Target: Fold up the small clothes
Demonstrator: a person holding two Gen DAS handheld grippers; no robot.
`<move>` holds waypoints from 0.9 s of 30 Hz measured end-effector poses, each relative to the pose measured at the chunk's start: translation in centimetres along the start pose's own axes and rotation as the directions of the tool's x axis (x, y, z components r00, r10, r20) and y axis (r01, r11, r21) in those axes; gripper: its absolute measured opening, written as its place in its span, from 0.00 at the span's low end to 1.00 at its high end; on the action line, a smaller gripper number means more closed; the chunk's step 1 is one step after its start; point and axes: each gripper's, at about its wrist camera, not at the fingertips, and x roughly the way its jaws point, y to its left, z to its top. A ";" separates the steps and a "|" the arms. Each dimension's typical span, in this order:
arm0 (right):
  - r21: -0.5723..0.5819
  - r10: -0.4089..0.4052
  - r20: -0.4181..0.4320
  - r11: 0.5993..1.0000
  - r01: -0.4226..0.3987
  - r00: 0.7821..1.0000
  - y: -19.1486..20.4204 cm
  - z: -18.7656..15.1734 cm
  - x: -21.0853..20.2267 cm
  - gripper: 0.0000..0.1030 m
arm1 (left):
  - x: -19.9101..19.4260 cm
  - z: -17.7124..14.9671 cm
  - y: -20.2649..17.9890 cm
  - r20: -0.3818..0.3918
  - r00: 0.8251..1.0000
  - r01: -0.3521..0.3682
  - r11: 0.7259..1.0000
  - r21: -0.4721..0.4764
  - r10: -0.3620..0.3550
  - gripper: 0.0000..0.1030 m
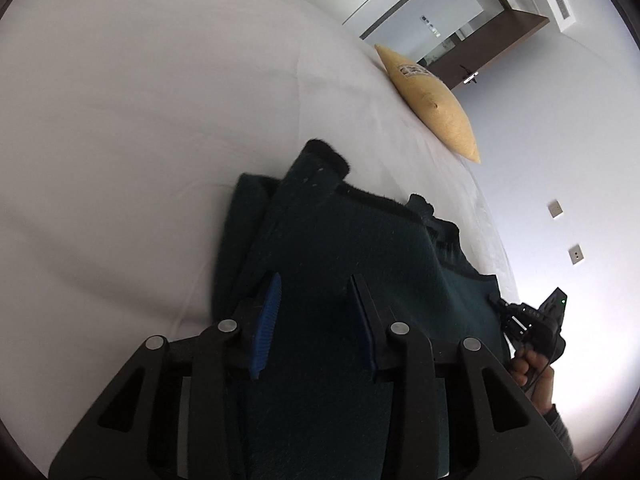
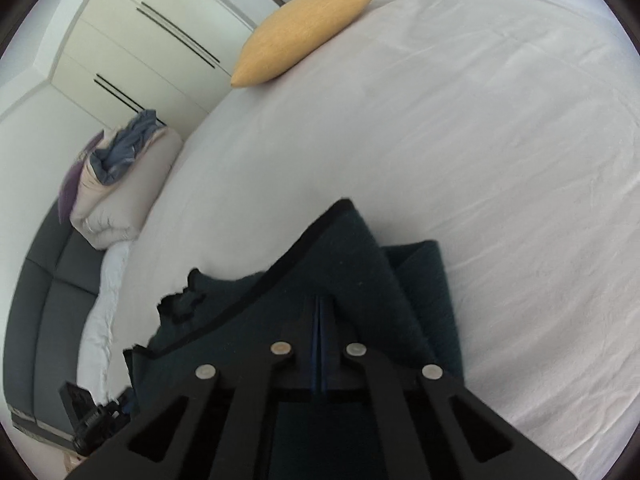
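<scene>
A dark green fuzzy garment with black trim lies partly folded on the white bed. My left gripper hovers over it, jaws apart, cloth showing in the gap and the ribbed blue pad bare. In the right wrist view the garment rises like a tent to my right gripper, whose fingers are pressed together on the cloth near its trimmed edge. The right gripper and the hand holding it show at the garment's right end.
A yellow pillow rests on the far edge of the bed. Piled bedding and clothes sit on a grey sofa beside it. A wardrobe and a dark door stand beyond.
</scene>
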 end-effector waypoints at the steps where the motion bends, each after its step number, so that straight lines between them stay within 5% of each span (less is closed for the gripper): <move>1: 0.011 -0.011 0.021 1.000 0.011 1.000 -0.2 0.1 -0.2 0.00 | -0.6 -0.6 0.1 0.010 1.000 -0.007 1.000 0.001 0.007 0.33; 5: 0.089 -0.050 0.086 0.995 0.042 0.995 -1.7 0.5 -1.0 0.00 | -1.6 -2.0 0.9 0.045 0.999 -0.011 0.999 -0.035 0.012 0.32; 10: 0.055 -0.130 0.131 0.991 0.124 0.983 -0.9 0.7 -2.5 0.00 | -4.5 -2.6 0.8 0.060 0.997 -0.052 0.995 -0.087 0.057 0.33; 12: 0.063 -0.151 0.165 0.988 0.142 0.975 -0.6 0.7 -3.8 0.14 | -6.2 -1.8 -1.4 0.098 0.989 -0.105 0.993 -0.058 0.111 0.33; 14: 0.035 -0.110 0.192 0.994 0.105 0.975 0.6 0.7 -4.7 0.17 | -7.2 -0.9 -4.0 0.138 0.986 -0.098 0.995 0.012 0.095 0.38; 16: -0.015 -0.026 0.166 0.999 0.029 0.986 2.7 0.5 -4.2 0.21 | -6.4 0.2 -7.1 0.145 0.985 -0.105 0.989 0.106 0.089 0.50; 19: -0.090 0.118 0.051 0.989 -0.113 0.992 6.7 -0.6 -1.5 0.30 | -2.3 2.0 -9.9 0.126 0.984 -0.149 0.964 0.220 0.123 0.53; 23: -0.056 0.239 -0.122 0.967 -0.247 0.963 9.1 -2.6 3.2 0.40 | 1.8 3.9 -7.4 0.075 0.971 -0.237 0.958 0.161 0.227 0.53; 25: -0.067 0.186 -0.141 0.978 -0.197 0.972 8.9 -3.2 4.9 0.37 | 2.3 3.6 -5.5 0.067 0.965 -0.261 0.957 0.130 0.254 0.52; 27: -0.048 0.185 -0.124 0.980 -0.192 0.975 7.8 -3.1 5.2 0.16 | 1.6 2.7 -3.5 0.080 0.973 -0.224 0.967 0.118 0.216 0.44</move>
